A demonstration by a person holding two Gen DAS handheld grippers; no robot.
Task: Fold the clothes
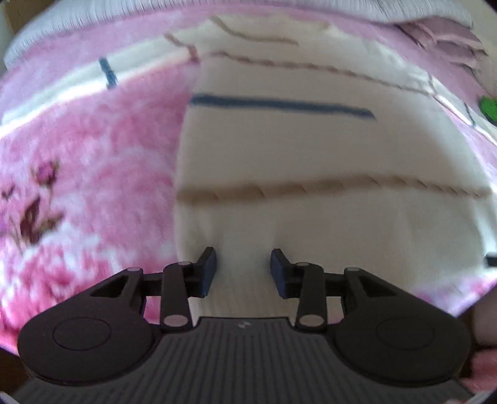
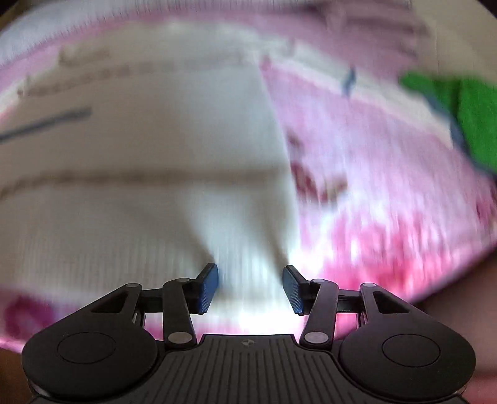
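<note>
A cream knit sweater (image 1: 310, 149) with a blue stripe and tan stripes lies spread on a pink floral blanket (image 1: 93, 186). My left gripper (image 1: 243, 264) is open, its blue pads either side of the sweater's near ribbed hem by its left edge. The sweater also shows in the right wrist view (image 2: 139, 155), blurred by motion. My right gripper (image 2: 250, 279) is open over the hem near the sweater's right edge. Neither gripper holds cloth.
A green garment (image 2: 466, 118) lies at the far right on the blanket (image 2: 388, 186); a sliver of it shows in the left wrist view (image 1: 489, 107). Folded pink cloth (image 1: 444, 40) and a white ribbed bed cover (image 1: 93, 15) sit at the back.
</note>
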